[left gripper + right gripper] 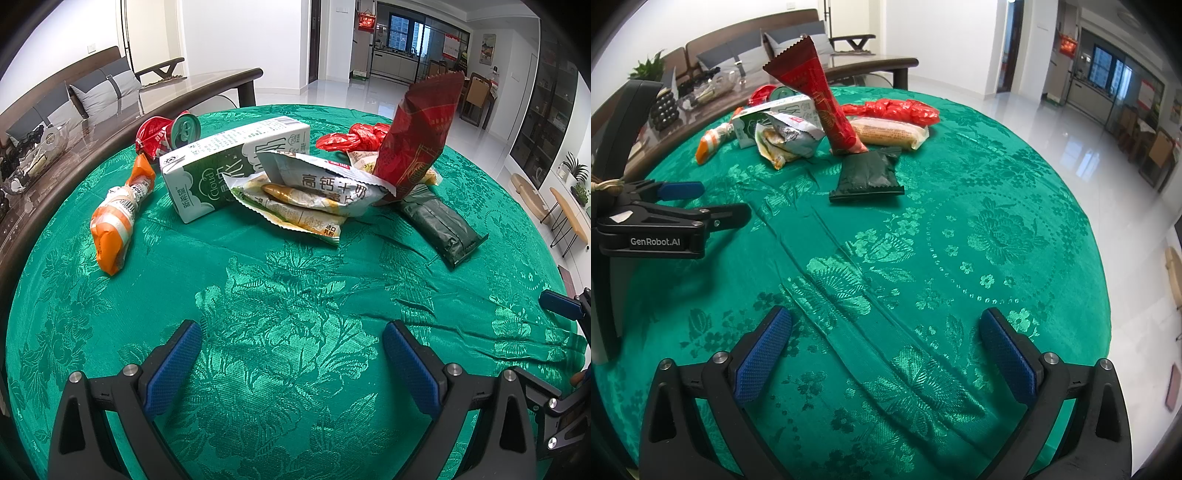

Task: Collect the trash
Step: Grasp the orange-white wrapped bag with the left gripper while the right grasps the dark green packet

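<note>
Milk carton lies among wrappers on green tablecloth.

My table wears a green tablecloth woven with paler flowers. Toward its far edge lie a green-and-white milk carton, an orange-and-white wrapper, a tall dark red packet, a dark green pouch and a bright red bag. My finger pads are blue on black frames

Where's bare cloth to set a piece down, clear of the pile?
Bare green tablecloth runs from the dark green packet to the right gripper, and likewise before the left gripper. It is crowded around the milk carton and red wrapper.
</note>
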The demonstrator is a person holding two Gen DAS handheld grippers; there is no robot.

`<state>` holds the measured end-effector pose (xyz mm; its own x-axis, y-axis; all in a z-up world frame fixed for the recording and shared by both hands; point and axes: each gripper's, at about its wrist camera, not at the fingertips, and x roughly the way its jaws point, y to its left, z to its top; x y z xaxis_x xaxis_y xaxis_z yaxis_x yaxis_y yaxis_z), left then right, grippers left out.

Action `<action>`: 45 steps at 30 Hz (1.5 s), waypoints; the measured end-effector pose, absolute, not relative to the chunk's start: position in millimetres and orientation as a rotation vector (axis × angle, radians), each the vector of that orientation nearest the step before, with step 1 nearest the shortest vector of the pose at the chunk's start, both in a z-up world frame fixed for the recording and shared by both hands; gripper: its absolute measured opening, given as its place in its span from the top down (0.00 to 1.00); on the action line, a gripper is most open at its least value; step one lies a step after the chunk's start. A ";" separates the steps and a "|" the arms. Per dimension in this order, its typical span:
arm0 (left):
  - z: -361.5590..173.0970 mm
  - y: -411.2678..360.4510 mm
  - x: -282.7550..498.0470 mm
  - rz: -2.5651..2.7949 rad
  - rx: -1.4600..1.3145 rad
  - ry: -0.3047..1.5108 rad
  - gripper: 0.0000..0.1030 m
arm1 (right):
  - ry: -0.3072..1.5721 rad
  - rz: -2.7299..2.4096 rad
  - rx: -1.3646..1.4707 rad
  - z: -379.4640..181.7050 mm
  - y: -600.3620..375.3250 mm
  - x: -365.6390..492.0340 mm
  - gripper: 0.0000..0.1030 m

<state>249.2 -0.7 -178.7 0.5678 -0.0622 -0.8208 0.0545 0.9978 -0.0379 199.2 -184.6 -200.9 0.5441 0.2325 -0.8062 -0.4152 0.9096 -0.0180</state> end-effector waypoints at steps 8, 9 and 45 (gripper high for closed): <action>-179.5 0.4 250.7 -0.069 -0.009 0.965 0.02 | 0.920 0.387 -0.218 -200.9 -184.2 199.3 0.01; -179.6 0.6 251.0 -0.069 -0.009 0.963 0.02 | 0.920 0.387 -0.220 -201.1 -184.2 199.1 0.01; -168.0 170.3 340.7 -0.084 -0.262 0.970 0.04 | 0.874 0.390 -0.098 -175.3 -201.9 231.7 0.01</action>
